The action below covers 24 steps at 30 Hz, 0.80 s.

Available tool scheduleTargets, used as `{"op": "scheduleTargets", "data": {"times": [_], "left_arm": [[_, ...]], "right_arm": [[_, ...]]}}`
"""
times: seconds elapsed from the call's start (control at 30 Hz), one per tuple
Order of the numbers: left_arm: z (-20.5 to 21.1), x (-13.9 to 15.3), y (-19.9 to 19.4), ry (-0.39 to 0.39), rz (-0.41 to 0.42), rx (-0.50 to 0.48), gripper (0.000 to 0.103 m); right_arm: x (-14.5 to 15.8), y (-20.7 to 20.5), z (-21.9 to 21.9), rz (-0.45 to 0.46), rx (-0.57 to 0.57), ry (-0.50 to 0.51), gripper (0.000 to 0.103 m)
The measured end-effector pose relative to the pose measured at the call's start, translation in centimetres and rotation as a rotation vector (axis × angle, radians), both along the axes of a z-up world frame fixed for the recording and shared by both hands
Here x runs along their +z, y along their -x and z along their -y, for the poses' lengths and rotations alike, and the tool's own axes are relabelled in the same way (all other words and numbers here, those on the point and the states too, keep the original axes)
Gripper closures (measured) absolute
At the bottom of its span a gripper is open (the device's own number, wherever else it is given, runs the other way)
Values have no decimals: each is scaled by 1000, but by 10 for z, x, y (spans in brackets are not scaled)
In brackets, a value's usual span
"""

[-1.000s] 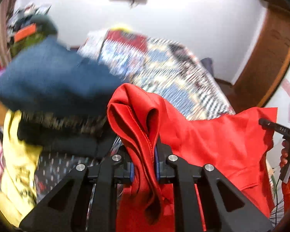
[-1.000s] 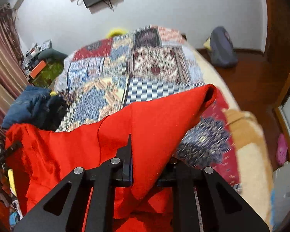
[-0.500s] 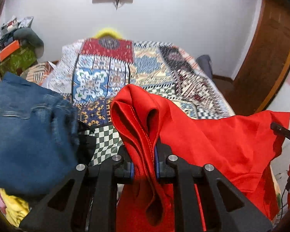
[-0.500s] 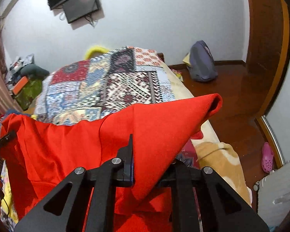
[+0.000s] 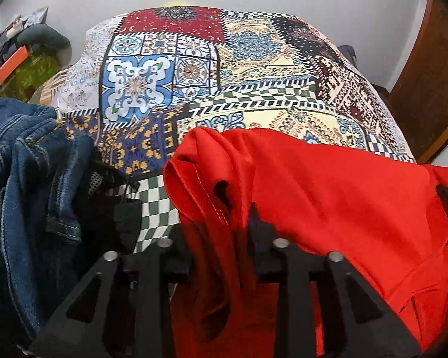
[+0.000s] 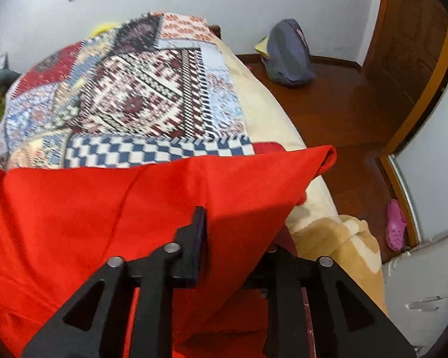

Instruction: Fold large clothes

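Note:
A large red garment [image 5: 328, 197] hangs across both grippers above a patchwork quilt [image 5: 194, 74] on a bed. In the left wrist view a bunched, stitched edge of it stands between the fingers of my left gripper [image 5: 221, 232]. Those jaws are opening and the cloth sits loose between them. In the right wrist view the red garment [image 6: 104, 208] drapes over my right gripper [image 6: 236, 226] and hides the right finger. The left finger [image 6: 198, 226] shows, with a dark gap beside the cloth. These jaws are opening too. A corner of the cloth [image 6: 325, 155] sticks out right.
Blue jeans [image 5: 24, 179] and a black garment [image 5: 110, 203] lie heaped on the bed's left. A tan blanket [image 6: 337, 238] covers the right edge. On the wooden floor [image 6: 343, 104] sit a grey backpack [image 6: 289, 56] and a pink clog [image 6: 395, 223]. Clutter [image 5: 30, 59] stands far left.
Both grippers have sunk toward the bed and tipped downward. The left view has swung off the clothes pile onto the quilt. Both pairs of jaws stand wider; the red cloth has slackened in the left one.

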<state>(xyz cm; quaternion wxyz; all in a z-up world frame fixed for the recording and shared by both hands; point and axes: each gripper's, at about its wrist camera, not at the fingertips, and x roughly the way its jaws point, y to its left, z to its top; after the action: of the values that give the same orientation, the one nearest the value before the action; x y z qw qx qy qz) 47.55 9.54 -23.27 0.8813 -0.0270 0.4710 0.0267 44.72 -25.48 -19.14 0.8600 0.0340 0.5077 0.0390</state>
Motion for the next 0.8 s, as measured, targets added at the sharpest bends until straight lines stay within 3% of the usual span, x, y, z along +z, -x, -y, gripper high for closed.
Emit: {"op": "scheduleTargets", "data": {"times": [0.17,0.3,0.47,0.6,0.73,0.8], "left_arm": [[-2,5,11,32,-44,-13,66],[10,23,34,3,-20,-50,62],[17,56,76,43,30,-101,60],[13,76,116,101,59,-117,55],[5,85,156,120,66,-122,54],[-2,84,176,133,55,-117,50]], "right_arm": [[13,14,-1,-4,-10,95,71],[34,37,-3,11,27,156,70],[67,77,-6,77,91,144,68],[91,111,-9,143,119,123,59],[108,144,-8,184,143,97,56],[111,155,-7,185,150,85,49]]}}
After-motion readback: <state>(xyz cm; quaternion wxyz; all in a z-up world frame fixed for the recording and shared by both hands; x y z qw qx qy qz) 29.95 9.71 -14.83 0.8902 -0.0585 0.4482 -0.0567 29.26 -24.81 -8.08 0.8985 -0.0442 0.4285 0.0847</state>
